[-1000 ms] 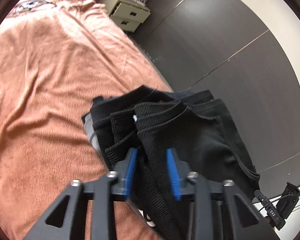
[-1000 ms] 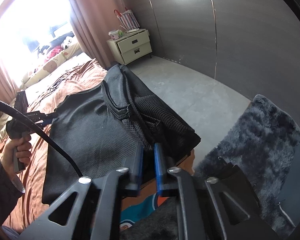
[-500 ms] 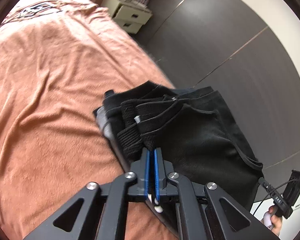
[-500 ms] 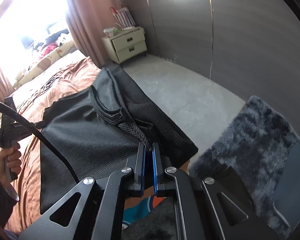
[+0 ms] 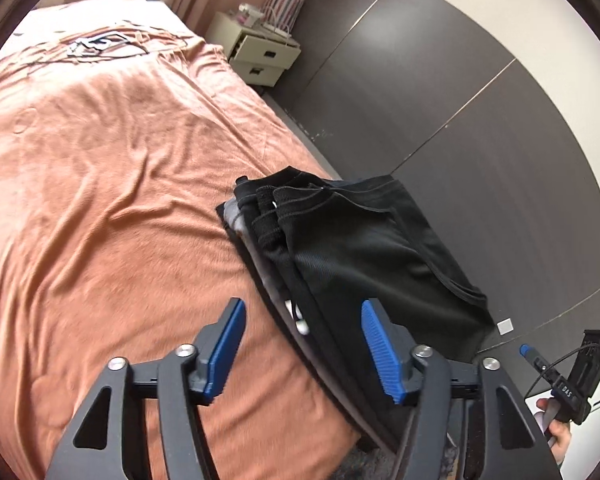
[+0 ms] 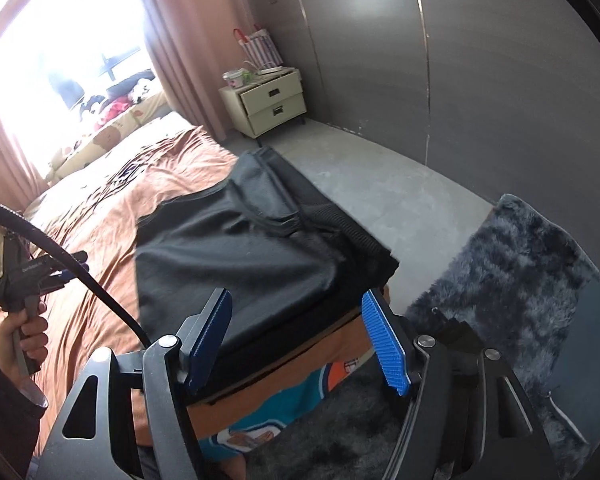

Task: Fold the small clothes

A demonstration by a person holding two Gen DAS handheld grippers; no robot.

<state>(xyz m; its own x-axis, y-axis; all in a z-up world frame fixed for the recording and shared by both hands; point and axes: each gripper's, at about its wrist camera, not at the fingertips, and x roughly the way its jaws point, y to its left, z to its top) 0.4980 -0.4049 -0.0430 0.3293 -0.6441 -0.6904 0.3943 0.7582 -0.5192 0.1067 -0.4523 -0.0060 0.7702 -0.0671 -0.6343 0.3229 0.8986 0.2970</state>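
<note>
One stack of folded black mesh and knit garments (image 5: 364,248) lies at the edge of the bed with the orange-brown terry cover (image 5: 112,184), just beside the grey floor (image 6: 384,176); at least three black layers show, the exact count unclear. Two tongs are in view. The left tongs (image 5: 302,344) are spread wide with blue ribbed pads, holding nothing, hovering above the stack's near edge. The right tongs (image 6: 298,336) are likewise spread wide and empty, near the stack's corner. One cream two-drawer nightstand (image 6: 270,102) stands beyond.
</note>
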